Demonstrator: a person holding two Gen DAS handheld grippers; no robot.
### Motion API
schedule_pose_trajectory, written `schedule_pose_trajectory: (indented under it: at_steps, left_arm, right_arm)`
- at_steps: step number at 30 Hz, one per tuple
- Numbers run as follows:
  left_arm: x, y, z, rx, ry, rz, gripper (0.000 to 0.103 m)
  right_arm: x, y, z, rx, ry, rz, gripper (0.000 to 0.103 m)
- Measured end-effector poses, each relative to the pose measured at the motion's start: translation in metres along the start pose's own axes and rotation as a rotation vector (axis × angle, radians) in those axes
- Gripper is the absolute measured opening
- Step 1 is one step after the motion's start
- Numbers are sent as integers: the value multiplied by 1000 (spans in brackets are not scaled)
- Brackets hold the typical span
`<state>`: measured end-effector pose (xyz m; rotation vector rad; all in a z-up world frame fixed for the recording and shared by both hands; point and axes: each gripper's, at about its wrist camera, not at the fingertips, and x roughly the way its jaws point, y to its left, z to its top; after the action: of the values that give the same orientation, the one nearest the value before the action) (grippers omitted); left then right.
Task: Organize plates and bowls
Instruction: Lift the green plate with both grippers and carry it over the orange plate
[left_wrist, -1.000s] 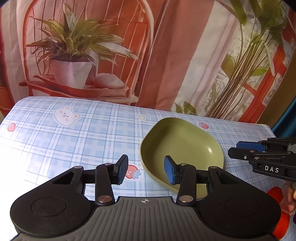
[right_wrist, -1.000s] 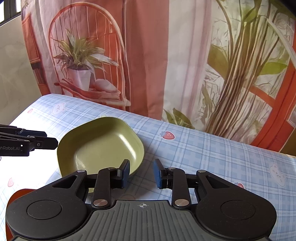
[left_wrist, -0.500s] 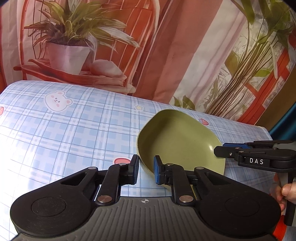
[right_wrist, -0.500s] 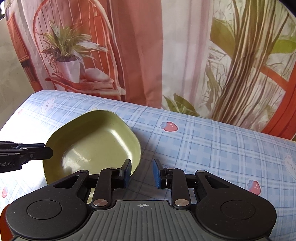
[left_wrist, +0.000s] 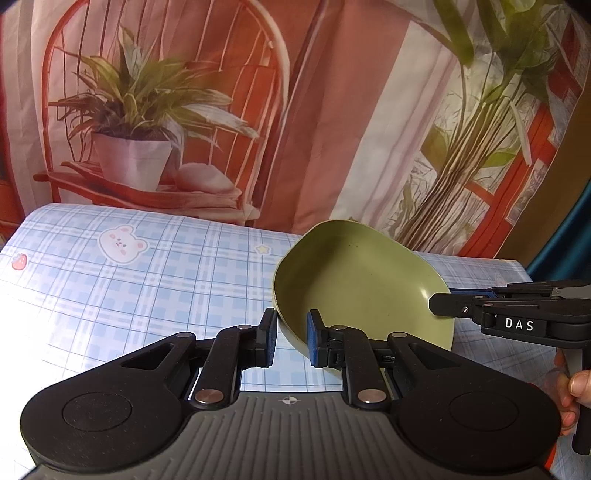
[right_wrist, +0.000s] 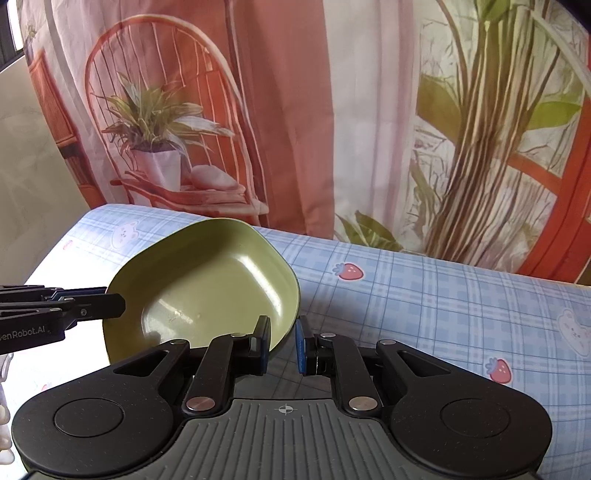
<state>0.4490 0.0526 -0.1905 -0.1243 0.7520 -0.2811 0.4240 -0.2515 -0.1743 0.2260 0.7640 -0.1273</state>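
The near-left rim of the green bowl (left_wrist: 362, 280) is clamped between the pads of the left gripper (left_wrist: 291, 338), while its near-right rim is pinched by the right gripper (right_wrist: 282, 345) — the bowl is tilted above the blue plaid tablecloth (left_wrist: 147, 288). Only in the left wrist view are the fingers of the person's hand (left_wrist: 576, 387) seen at the far right; a curtain (right_wrist: 332, 110) printed with plants is seen beyond.

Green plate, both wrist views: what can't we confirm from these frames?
- Left wrist: near rim of the green plate sits between the left gripper fingers; actual pad contact hidden by the rim.
- Right wrist: the right gripper straddles the plate's corner; contact unclear.
- Both views: the plate's underside and whether it rests on the checked tablecloth are hidden by the plate itself.
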Motion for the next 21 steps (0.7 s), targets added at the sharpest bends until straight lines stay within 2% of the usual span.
schedule_pose_trajectory:
  at_steps: [8,21]
  left_arm:
    - [-42,-14,-7,34,-23,2,18]
    - [-82,-15,-45,52,7,10,18]
  right_arm:
    - [-49,12,-19,10,-35,6,13]
    - [-101,44,-77,29,-41,9,14]
